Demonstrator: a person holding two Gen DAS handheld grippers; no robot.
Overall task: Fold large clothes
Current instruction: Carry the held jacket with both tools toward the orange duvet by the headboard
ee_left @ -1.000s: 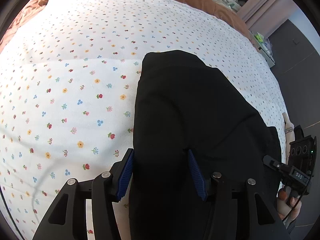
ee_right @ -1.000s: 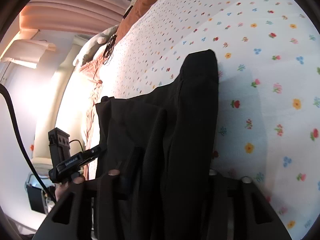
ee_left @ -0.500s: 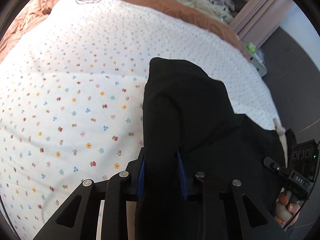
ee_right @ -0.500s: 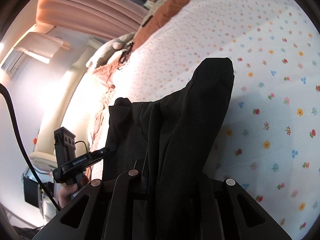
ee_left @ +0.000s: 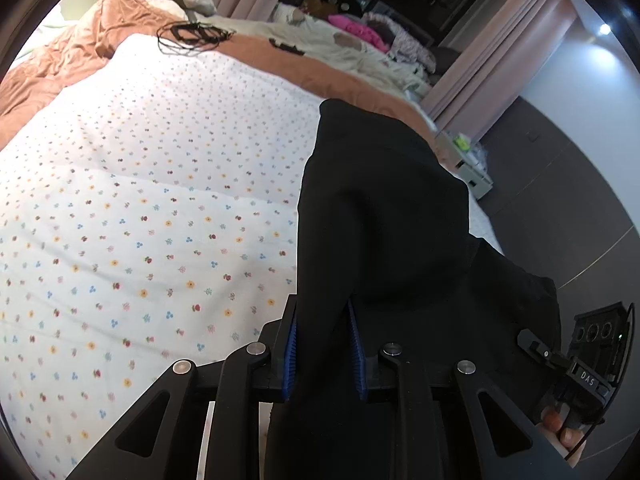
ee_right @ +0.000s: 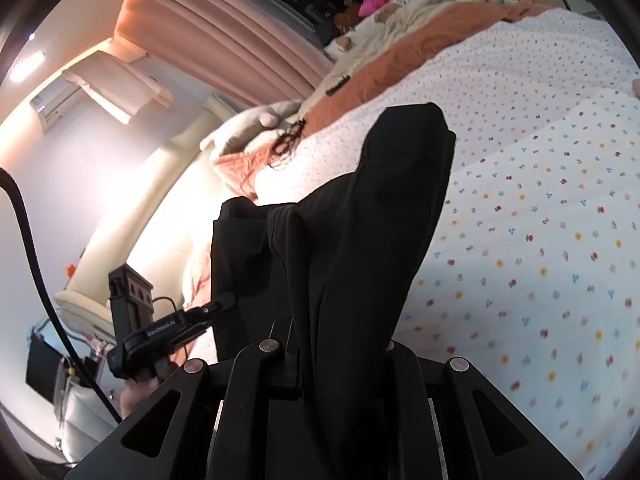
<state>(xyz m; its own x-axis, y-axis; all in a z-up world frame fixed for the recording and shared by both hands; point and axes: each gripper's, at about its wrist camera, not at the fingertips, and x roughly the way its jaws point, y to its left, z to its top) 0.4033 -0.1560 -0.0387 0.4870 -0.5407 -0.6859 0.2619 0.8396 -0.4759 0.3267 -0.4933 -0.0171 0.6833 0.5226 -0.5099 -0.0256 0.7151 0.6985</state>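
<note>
A large black garment (ee_left: 380,208) hangs lifted above the flowered bedsheet (ee_left: 140,200), held up at two places on its near edge. My left gripper (ee_left: 323,344) has its blue pads (ee_left: 290,350) against a bunch of the cloth, and its jaws are still closing on it. In the right wrist view the same garment (ee_right: 384,208) drapes over my right gripper (ee_right: 340,356), whose fingers are shut on a fold of it. Each gripper shows in the other's view: the right one (ee_left: 588,364) at the far right, the left one (ee_right: 160,332) at the lower left.
An orange blanket (ee_left: 80,48) lies along the far side of the bed with a coiled black cable (ee_left: 188,36) on it. Behind it is a pile of clothes (ee_left: 360,32) and pink curtains (ee_right: 240,32). A small white unit (ee_left: 472,168) stands on the dark floor on the right.
Both grippers have shut on the black garment and risen, lifting its near edge off the sheet. The views have tilted up, so the far side of the room now shows.
</note>
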